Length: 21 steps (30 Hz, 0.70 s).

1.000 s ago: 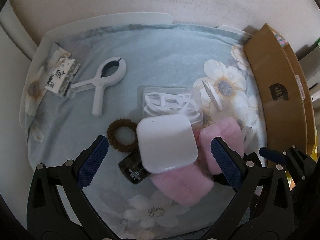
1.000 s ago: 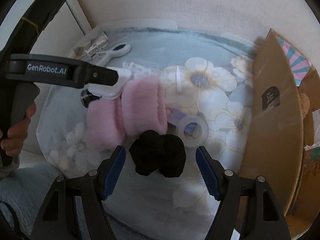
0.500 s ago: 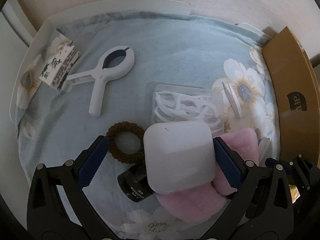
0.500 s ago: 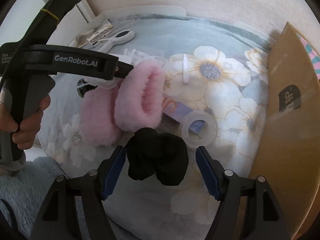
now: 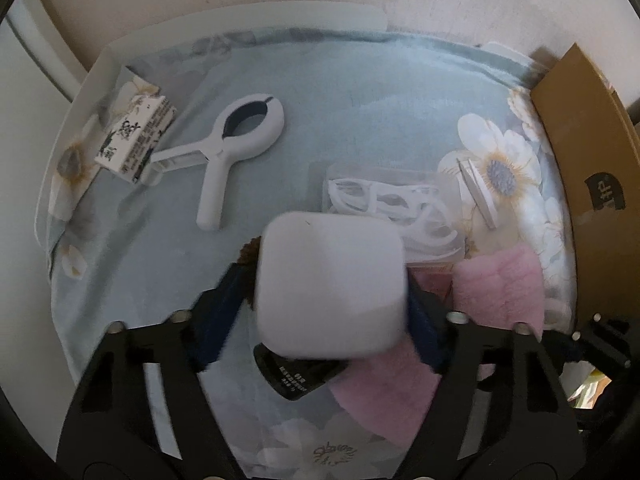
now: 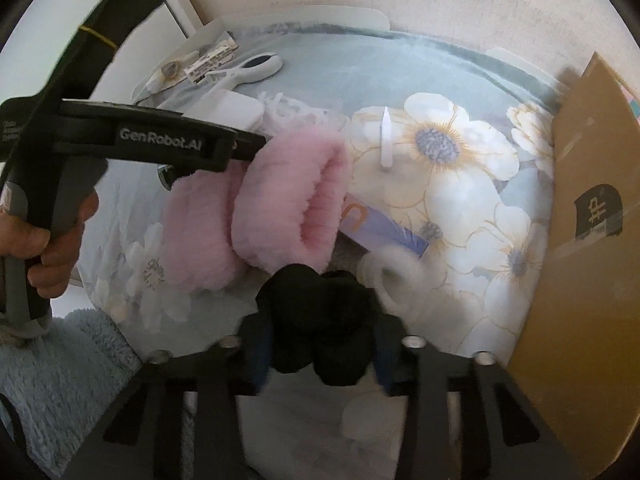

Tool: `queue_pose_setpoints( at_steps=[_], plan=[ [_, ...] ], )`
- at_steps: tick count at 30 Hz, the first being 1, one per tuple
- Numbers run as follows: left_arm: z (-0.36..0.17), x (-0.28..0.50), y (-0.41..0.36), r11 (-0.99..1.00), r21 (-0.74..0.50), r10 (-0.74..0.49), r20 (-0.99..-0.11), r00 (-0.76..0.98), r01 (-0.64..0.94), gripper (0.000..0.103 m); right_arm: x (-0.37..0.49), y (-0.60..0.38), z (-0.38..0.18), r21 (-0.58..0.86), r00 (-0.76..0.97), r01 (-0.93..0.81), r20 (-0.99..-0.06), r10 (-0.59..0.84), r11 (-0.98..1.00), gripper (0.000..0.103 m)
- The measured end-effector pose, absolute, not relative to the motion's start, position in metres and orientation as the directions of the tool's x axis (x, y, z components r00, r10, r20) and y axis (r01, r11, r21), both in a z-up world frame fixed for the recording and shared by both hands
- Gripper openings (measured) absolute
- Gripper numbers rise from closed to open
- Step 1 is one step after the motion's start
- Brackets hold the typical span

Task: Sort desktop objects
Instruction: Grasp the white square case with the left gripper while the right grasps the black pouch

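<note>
White square case (image 5: 330, 284) at centre of left wrist view, squarely between left gripper (image 5: 326, 308) pads, jaws closing, blue pads (image 5: 224, 312) flush against both sides — clamped on case. Black fuzzy scrunchie (image 6: 320, 320) low centre of right wrist view, between right gripper (image 6: 320, 348) pads, jaws closing, pads pressed into the fluff — gripped. Pink fluffy bands (image 6: 280, 208) just above scrunchie, mid-left of right view; also lower right of case in left view. Clear tape roll (image 6: 394, 276) just right of scrunchie, blurred. White clip (image 5: 236, 144) upper left of left view, tip beside small printed box (image 5: 136, 140). Clear box of white picks (image 5: 400, 204) right behind case. Brown hair tie (image 5: 250, 250) peeking out at case's left edge. Black tag (image 5: 296, 376) under case. Cardboard box (image 5: 592, 184) along right edge. All on floral cloth (image 5: 360, 100). Hand (image 6: 52, 248) on left gripper's handle, left edge of right view.
</note>
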<state>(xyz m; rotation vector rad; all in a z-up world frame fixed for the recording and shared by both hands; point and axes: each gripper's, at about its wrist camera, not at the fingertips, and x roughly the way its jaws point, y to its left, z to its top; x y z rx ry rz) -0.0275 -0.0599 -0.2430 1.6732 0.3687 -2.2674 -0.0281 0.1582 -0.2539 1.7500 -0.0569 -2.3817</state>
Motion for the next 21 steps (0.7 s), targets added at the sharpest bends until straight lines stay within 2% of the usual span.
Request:
queue_pose_setpoints(
  at_steps=[2,7,21],
  plan=[
    [-0.241,-0.026,-0.063,-0.921,-0.033,-0.085,-0.955,-0.283,0.388,0.060,-0.027,0.158,-0.253,0.142,-0.296,0.130,-0.939,-0.175,-0.981,0.024],
    [-0.235,-0.020,-0.070,-0.913,-0.063,-0.072,-0.948,-0.311,0.404,0.060,-0.024,0.158,-0.249,0.132,-0.315,0.136,-0.934,-0.170,-0.982,0.019],
    [-0.202,-0.013,-0.075,-0.922,-0.033,-0.126,-0.917,-0.380,0.385,0.060,-0.014,0.157,-0.233,0.134,-0.371,0.091,-0.915,-0.158,-0.987,0.019]
  ],
)
